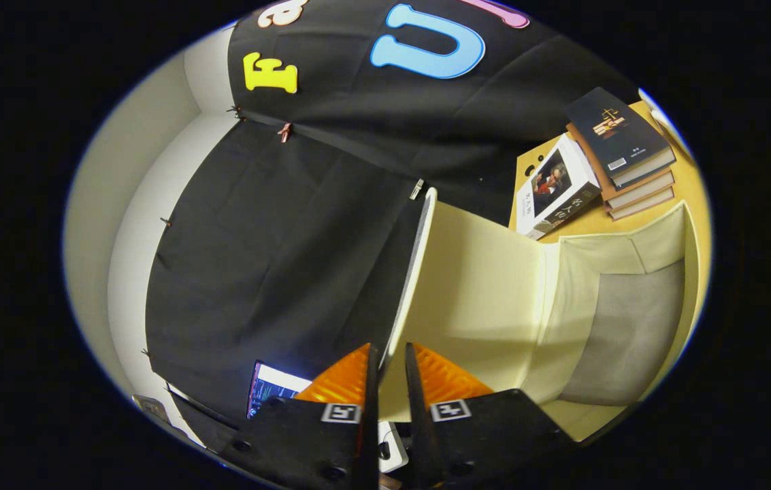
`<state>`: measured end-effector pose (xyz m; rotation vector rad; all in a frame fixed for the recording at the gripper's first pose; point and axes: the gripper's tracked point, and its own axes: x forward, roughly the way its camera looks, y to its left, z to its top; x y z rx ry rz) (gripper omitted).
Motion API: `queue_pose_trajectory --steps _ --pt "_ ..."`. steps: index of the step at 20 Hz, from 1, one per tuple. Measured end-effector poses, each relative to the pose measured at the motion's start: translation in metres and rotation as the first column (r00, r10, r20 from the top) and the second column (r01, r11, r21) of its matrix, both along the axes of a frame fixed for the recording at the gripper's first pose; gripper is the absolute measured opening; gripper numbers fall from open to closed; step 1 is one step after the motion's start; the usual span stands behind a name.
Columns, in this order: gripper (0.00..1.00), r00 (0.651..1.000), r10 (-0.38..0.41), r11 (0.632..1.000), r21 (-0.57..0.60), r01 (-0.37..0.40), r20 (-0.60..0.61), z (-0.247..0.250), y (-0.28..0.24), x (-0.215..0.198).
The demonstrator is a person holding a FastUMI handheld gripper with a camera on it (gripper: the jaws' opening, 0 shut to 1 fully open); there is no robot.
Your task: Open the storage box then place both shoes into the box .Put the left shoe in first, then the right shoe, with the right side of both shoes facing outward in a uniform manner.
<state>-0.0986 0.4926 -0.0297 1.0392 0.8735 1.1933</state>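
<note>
Storage box, cream, open with its inside facing the camera, standing on a yellow counter. Lid swung out edge-on, running from beside the black cloth down to the fingertips. Grey panel on the box's inner far side. Stack of books on the counter beyond the box, one more book leaning beside it. Hand-held gripper nearly closed, fingers pinching the lid's thin edge between them. Small lit screen just beside the fingers.
</note>
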Motion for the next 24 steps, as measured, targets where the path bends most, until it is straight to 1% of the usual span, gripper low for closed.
queue_pose_trajectory --steps 2,4,5,8,10,12,14,16,17,18,19,21,24 --pt "0.56 1.0 0.005 1.0 0.021 -0.005 0.006 0.006 -0.004 -0.003" --pt "0.88 0.999 -0.009 0.999 0.035 0.007 0.035 0.01 -0.014 -0.001" --pt "0.97 0.998 -0.029 0.999 0.038 0.027 0.06 0.012 -0.021 0.001" --pt "0.97 0.986 -0.104 0.995 0.015 0.103 0.131 0.009 -0.054 0.009" --pt "0.97 0.968 -0.165 0.984 -0.033 0.174 0.19 0.001 -0.085 0.02" --pt "0.97 0.938 -0.219 0.962 -0.102 0.254 0.268 -0.011 -0.121 0.028" --pt "0.97 0.902 -0.257 0.925 -0.184 0.334 0.348 -0.023 -0.16 0.035" --pt "0.97 0.862 -0.293 0.868 -0.264 0.422 0.413 -0.037 -0.202 0.042" --pt "0.97 0.845 -0.307 0.832 -0.307 0.461 0.438 -0.047 -0.224 0.045" --pt "0.97 0.831 -0.313 0.797 -0.349 0.493 0.46 -0.061 -0.248 0.039" --pt "0.97 0.825 -0.303 0.77 -0.387 0.507 0.477 -0.073 -0.266 0.035" --pt "0.97 0.826 -0.278 0.712 -0.473 0.52 0.49 -0.104 -0.297 0.026" --pt "0.96 0.837 -0.263 0.607 -0.592 0.53 0.48 -0.161 -0.351 0.013"
